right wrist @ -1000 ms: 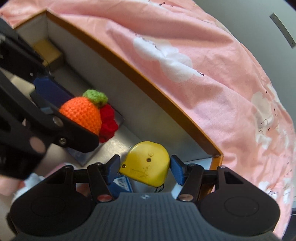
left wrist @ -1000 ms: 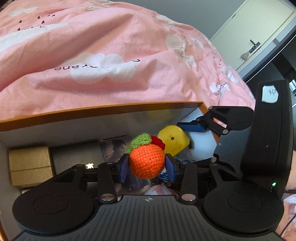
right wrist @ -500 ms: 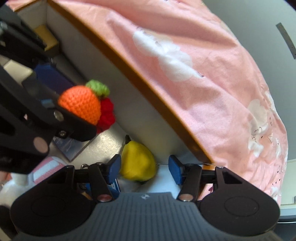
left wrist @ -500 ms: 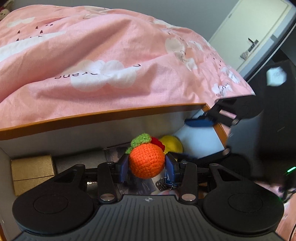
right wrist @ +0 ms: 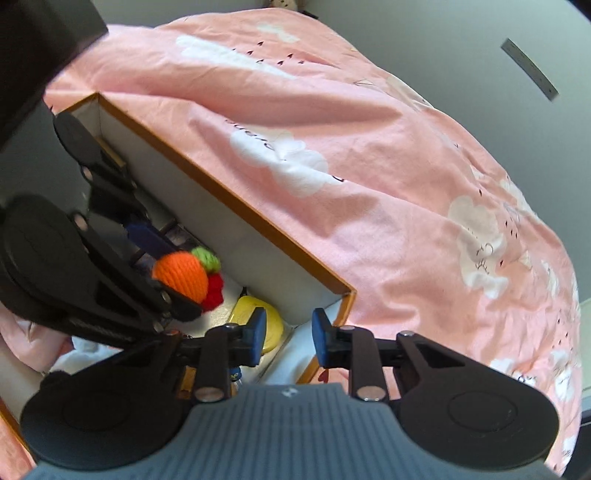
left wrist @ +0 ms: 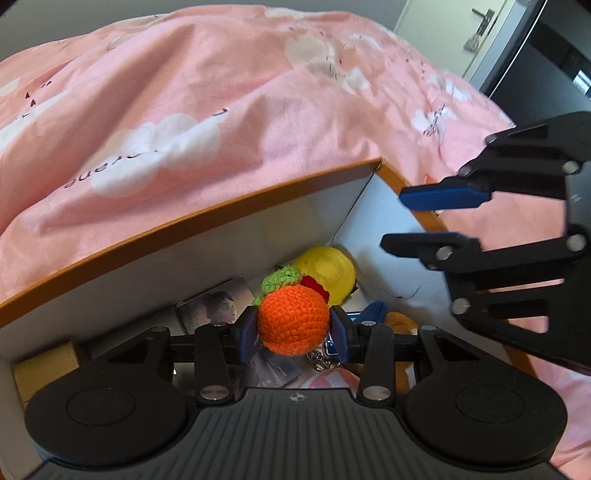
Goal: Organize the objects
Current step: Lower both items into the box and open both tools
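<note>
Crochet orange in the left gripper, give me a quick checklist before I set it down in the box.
1. Grip: left gripper shut on the crochet orange, centred between the pads: ok.
2. Position: orange is above the box interior, inside the rim: ok.
3. Landing spot: photo card and key ring lie underneath: not ok.
4. Right gripper is open, holding nothing, up at the box corner: ok.
5. Yellow tape measure lies in the far corner, free of both grippers: ok.
6. Height above the box floor: cannot tell.

pink cloud-print duvet, grey wall, pale door
</note>
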`<state>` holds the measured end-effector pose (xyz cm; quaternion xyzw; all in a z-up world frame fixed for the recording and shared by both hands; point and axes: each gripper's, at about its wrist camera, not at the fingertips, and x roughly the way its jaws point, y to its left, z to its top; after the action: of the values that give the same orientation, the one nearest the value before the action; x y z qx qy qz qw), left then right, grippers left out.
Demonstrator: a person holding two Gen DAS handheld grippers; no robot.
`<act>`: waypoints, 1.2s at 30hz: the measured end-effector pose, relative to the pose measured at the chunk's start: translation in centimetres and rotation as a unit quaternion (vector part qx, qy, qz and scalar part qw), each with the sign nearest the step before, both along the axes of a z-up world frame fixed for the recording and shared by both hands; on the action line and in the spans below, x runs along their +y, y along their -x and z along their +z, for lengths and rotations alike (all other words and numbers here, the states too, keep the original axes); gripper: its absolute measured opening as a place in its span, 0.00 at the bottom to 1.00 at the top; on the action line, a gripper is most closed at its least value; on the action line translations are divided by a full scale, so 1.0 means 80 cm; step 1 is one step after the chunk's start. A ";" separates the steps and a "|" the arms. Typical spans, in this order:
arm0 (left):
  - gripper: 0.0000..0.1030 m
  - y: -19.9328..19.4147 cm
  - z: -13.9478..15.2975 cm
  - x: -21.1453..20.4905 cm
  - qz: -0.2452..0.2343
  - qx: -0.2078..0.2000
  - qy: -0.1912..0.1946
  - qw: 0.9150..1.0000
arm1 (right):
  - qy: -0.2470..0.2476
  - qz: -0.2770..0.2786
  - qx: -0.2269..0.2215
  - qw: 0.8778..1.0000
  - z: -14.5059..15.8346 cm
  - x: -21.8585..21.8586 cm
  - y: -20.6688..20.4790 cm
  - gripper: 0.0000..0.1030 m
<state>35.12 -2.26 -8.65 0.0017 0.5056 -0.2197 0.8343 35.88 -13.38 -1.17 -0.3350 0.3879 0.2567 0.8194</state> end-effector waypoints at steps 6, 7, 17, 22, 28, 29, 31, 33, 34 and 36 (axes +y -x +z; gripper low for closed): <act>0.49 -0.003 -0.008 -0.005 0.004 0.009 -0.010 1.000 | -0.047 -0.022 0.010 0.999 0.000 -0.013 -0.002 0.27; 0.52 -0.002 -0.007 -0.004 0.006 0.007 -0.010 1.000 | -0.054 -0.026 0.012 0.998 0.001 -0.016 -0.002 0.27; 0.74 0.061 0.074 0.018 0.052 -0.104 -0.025 0.993 | -0.134 -0.052 0.004 0.990 0.028 -0.039 0.025 0.60; 0.87 0.112 0.135 0.036 0.083 -0.179 -0.032 0.980 | -0.182 -0.068 0.020 0.981 0.066 -0.047 0.056 0.81; 0.92 0.173 0.198 0.051 0.155 -0.266 -0.066 0.949 | -0.239 -0.065 0.009 0.969 0.118 -0.052 0.112 0.96; 0.92 0.182 0.205 0.054 0.162 -0.277 -0.071 0.944 | -0.244 -0.062 0.001 0.968 0.126 -0.053 0.123 0.98; 0.92 0.198 0.215 0.059 0.173 -0.290 -0.075 0.938 | -0.252 -0.062 -0.023 0.965 0.139 -0.054 0.144 0.99; 0.92 0.213 0.221 0.066 0.192 -0.291 -0.070 0.935 | -0.261 -0.074 -0.046 0.961 0.147 -0.056 0.162 0.99; 0.92 0.221 0.221 0.068 0.201 -0.290 -0.066 0.933 | -0.267 -0.081 -0.056 0.959 0.150 -0.058 0.171 0.99; 0.92 0.236 0.218 0.067 0.215 -0.291 -0.066 0.930 | -0.275 -0.097 -0.073 0.954 0.150 -0.060 0.188 0.99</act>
<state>16.26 3.12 8.82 0.0124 0.2423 0.0089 0.9701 20.85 -18.20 10.80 -0.0749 0.2723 0.2476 0.9268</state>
